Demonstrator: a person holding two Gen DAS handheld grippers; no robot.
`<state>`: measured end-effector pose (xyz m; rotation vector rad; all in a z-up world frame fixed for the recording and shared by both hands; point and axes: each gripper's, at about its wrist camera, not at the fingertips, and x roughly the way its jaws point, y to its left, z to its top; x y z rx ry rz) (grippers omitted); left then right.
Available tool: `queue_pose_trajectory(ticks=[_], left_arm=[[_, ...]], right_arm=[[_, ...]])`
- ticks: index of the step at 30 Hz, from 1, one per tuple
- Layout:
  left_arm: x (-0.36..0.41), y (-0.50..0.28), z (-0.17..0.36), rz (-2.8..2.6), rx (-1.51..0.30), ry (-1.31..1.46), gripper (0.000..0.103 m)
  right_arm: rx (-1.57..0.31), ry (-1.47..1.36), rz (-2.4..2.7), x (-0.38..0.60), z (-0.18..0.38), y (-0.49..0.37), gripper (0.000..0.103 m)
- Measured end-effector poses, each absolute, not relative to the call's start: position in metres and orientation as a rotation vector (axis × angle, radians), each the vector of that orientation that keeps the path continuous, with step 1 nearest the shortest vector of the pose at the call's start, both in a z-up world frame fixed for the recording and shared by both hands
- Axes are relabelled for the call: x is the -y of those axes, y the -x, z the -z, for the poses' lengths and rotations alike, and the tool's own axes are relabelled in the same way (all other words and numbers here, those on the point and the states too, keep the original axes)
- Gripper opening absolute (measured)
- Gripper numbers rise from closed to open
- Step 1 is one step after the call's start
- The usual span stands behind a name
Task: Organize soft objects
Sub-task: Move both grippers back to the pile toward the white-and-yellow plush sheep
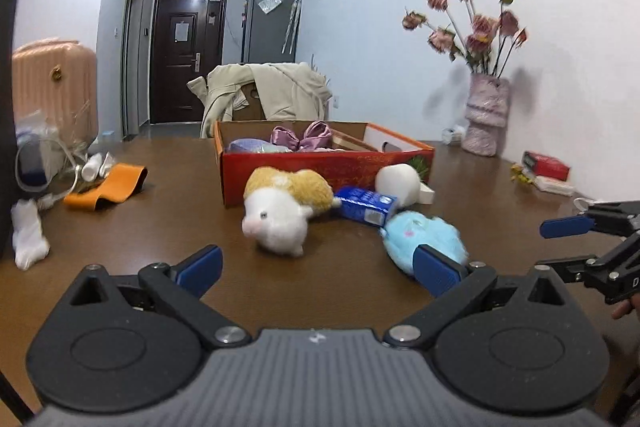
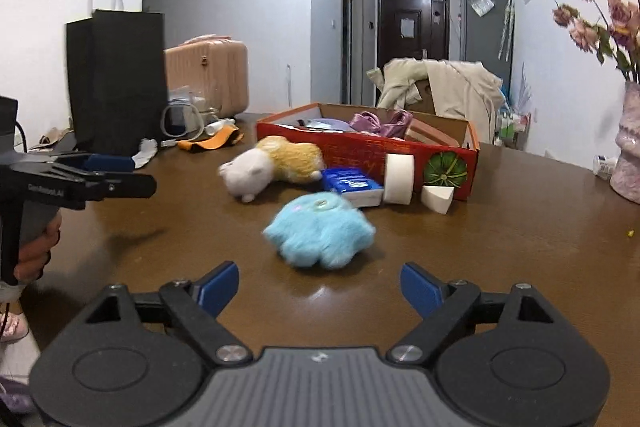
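The light blue plush toy is lying on the brown table at the centre of the right wrist view, directly ahead of the right gripper and lined up with the gap between its blue pads, so the right hand is looking like the nearer and better-placed one for it. The toy's longer side is running roughly left to right across the frame, crosswise to the fingers, which suggests a straight forward reach would straddle its narrower depth. The right gripper's fingers are standing wide apart, holding nothing and touching nothing. In the left wrist view the left gripper is likewise spread wide and empty, and the white and tan plush hamster is sitting just ahead of it, slightly left of centre, with its long axis slanting back toward the upper right; the blue toy is lying off to the lower right, partly behind the right-hand pad. Behind both toys, the red cardboard box is sitting at mid-frame with a purple satin bow already inside, and it seems the likely destination. A blue tissue pack is lying between hamster and box, touching or nearly touching the hamster.
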<state>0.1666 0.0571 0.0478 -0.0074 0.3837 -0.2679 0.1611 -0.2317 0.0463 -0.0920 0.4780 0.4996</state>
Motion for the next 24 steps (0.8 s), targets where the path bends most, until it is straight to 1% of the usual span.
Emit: queue_pose_trajectory(ticks=[4, 6, 10, 14, 17, 22, 24], left_arm=[[-0.049, -0.209, -0.057, 0.281, -0.451, 0.005, 0.103], [-0.042, -0.228, -0.055, 0.251, -0.461, -0.053, 0.103], [-0.031, -0.265, -0.040, 0.189, -0.494, -0.182, 0.103], [-0.031, -0.295, -0.021, 0.172, -0.547, -0.198, 0.103], [-0.045, -0.306, -0.014, 0.180, -0.572, -0.168, 0.103], [-0.090, -0.304, -0.020, 0.091, -0.531, -0.117, 0.103], [-0.104, -0.308, -0.018, 0.056, -0.566, -0.065, 0.102]], right_arm=[[-0.496, 0.070, -0.435, 0.233, -0.056, -0.200, 0.086], [-0.493, 0.040, -0.442, 0.234, -0.063, -0.217, 0.086], [-0.487, 0.000, -0.483, 0.228, -0.076, -0.248, 0.086], [-0.511, 0.044, -0.532, 0.208, -0.081, -0.275, 0.085], [-0.521, 0.102, -0.551, 0.189, -0.083, -0.295, 0.085], [-0.532, 0.128, -0.595, 0.161, -0.082, -0.325, 0.086], [-0.549, 0.135, -0.627, 0.145, -0.080, -0.339, 0.086]])
